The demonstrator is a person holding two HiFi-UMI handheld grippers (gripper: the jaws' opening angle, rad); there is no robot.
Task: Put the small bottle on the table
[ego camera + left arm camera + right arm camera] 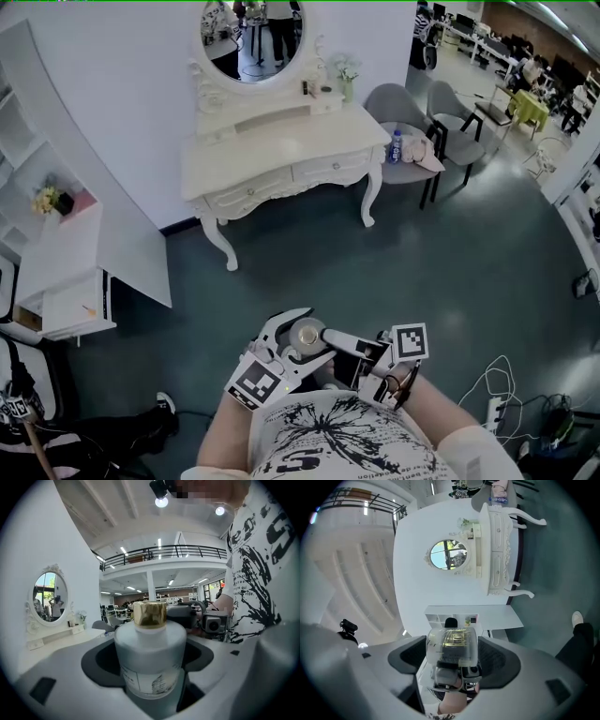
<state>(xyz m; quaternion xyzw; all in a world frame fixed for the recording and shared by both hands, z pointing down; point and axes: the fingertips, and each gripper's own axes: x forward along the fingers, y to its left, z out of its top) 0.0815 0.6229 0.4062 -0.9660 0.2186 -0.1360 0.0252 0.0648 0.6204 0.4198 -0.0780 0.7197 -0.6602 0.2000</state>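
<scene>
Open room, teal floor (pixel 450 244). The white dressing table (pixel 281 155) stands against the far wall under an oval mirror (pixel 251 37), well apart from the person. Its surface is mostly bare (a few small items at the back, too small to name).

Progress: early. The carry is in hand but nothing has been set down, and all the floor up to the surface is yet to be crossed, with the placing and letting go to follow.

Both grippers are held close to the person's chest, tips meeting. The left gripper (pixel 302 339) has its jaws spread wide and closed on the small bottle (pixel 149 653), which stands upright between them, off any support. The right gripper (pixel 333 352) comes in from the other side, rolled on its side. Its jaws are equally wide, and the bottle fills the gap pad to pad, so I judge they bear on it too.

The bottle is squat and round-shouldered, with frosted pale glass – likely slippery. It has a short neck, a gold cap (pixel 150 614) and a pale label (pixel 150 681) low on the front, print unreadable.
</scene>
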